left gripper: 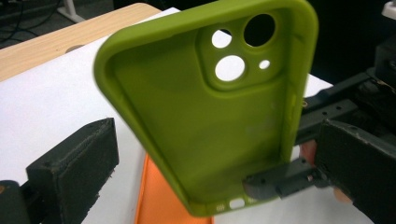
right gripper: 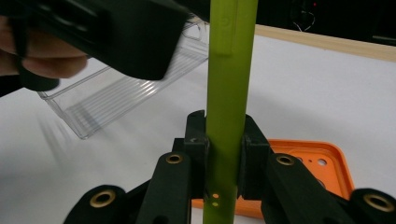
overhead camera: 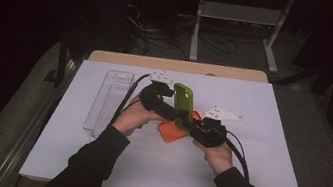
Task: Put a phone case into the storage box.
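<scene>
**Right gripper clamps green phone case upright over the table**

Right gripper point(right gripper: 225, 154) closed narrow on the bottom edge of the green phone case point(overhead camera: 184, 104), pads pressing both faces, case standing upright above the white table point(overhead camera: 267, 180). Left gripper point(overhead camera: 166, 96) just beside the case's open inner side, jaws spread wide and gripping nothing; in the left gripper view, the case point(left gripper: 210, 116) stands between those jaws without touching either pad.

Judged light and soft: thin silicone-like walls, likely to flex or twist under a one-edge pinch, matte skin probably grippy rather than slick. Hardly fragile. Best taken across a long side rim or near the stiffer camera-cutout corner; a hold on the flat back alone would probably let it bow.

Orange phone case point(overhead camera: 172, 131) lying flat on the table just below the green one, inner side up. Clear plastic tray point(overhead camera: 109, 99) well apart on the left.

Hard to make out: most of the orange case, covered by grippers and hands; the green case's outer face, turned away; the lower rim inside the right jaws; the room beyond, dark.
</scene>
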Tool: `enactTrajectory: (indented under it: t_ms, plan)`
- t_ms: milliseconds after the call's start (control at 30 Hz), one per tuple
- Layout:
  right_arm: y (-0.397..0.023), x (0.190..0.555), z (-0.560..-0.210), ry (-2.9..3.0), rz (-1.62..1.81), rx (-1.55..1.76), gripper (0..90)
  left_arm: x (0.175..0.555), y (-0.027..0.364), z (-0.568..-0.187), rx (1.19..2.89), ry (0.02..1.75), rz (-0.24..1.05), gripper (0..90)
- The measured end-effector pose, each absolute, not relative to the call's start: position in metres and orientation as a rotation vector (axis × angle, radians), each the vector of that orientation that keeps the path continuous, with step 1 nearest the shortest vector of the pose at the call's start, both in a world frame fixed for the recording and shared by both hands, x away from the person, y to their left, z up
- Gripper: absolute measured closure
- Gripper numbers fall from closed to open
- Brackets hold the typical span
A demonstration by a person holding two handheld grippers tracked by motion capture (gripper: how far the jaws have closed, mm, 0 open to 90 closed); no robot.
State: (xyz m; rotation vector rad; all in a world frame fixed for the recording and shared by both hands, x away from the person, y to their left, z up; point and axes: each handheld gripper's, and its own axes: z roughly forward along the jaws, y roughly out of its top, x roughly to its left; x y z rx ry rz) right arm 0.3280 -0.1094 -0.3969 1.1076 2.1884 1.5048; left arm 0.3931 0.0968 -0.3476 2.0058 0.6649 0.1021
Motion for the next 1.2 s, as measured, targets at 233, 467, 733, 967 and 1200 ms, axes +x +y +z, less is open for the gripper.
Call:
enactTrajectory:
  t_ms: [233,467,733,967,1200]
  plan:
    - [-0.107,0.327,-0.396,2.190,1.517,1.096,75.7,0.396,0.089,-0.350,1.965,0.673,0.094,0.0]
    - [-0.105,0.326,-0.397,2.191,1.510,1.097,75.7,0.396,0.084,-0.350,1.927,0.692,0.099,0.0]
    - [-0.105,0.327,-0.399,2.192,1.485,1.079,75.7,0.398,0.084,-0.351,1.891,0.707,0.099,6.5]
    - [-0.104,0.327,-0.399,2.190,1.463,1.064,75.7,0.398,0.086,-0.351,1.875,0.705,0.099,14.5]
    - [-0.105,0.327,-0.399,2.192,1.441,1.067,73.5,0.398,0.087,-0.350,1.876,0.713,0.097,15.6]
